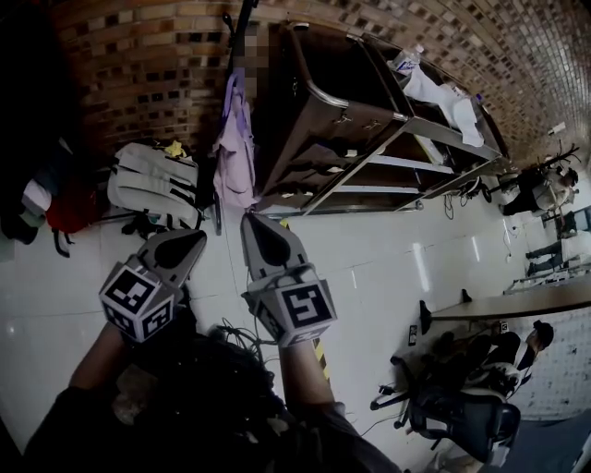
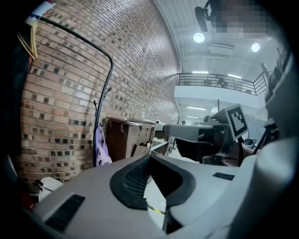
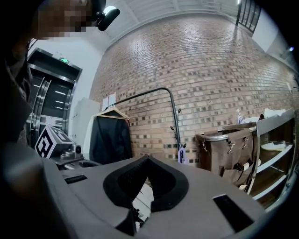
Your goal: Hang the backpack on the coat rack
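Head view: the left gripper [image 1: 185, 242] and right gripper [image 1: 261, 231] are both clenched and empty. The backpack [image 1: 152, 180] rests on the white floor [image 1: 388, 249] by the brick wall [image 1: 148, 65], just beside the coat rack [image 1: 247, 13].

Left gripper view: the jaws should be opened before the backpack's top is approached.

Right gripper view: a hook clear of the garment [image 3: 181, 154] should be chosen.

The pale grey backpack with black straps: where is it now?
In the head view the backpack lies upper left, on the floor by the brick wall, just left of the black coat rack holding a lilac garment.
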### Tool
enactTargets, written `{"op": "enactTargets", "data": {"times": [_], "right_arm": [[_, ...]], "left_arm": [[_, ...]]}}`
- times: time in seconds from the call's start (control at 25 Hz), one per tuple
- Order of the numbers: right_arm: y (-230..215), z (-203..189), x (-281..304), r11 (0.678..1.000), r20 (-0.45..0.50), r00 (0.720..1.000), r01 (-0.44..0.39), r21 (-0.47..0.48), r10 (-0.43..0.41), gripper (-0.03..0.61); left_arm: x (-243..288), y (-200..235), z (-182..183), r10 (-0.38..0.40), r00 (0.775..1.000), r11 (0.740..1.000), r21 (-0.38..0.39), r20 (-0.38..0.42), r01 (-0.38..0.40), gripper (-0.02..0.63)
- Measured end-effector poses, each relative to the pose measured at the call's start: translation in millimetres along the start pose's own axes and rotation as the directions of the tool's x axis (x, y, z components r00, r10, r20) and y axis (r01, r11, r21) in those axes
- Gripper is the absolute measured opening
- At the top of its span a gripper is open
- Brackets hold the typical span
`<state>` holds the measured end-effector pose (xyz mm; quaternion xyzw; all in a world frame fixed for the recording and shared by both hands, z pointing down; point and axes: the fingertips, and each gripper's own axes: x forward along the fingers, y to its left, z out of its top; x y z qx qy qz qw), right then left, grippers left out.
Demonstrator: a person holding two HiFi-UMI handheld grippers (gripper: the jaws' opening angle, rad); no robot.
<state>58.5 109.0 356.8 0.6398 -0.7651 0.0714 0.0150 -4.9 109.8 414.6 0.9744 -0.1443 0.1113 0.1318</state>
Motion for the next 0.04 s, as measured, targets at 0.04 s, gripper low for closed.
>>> {"op": "enactTargets", "data": {"times": [0.04], "right_arm": [[-0.1, -2.5, -9.4, 1.0, -0.001, 1.0, 0.005, 0.002, -0.005, 0.0]], "left_arm": [[-0.7, -8.9, -3.8, -0.002, 1.0, 1.0, 0.002, -0.001, 0.002, 0.037]]}}
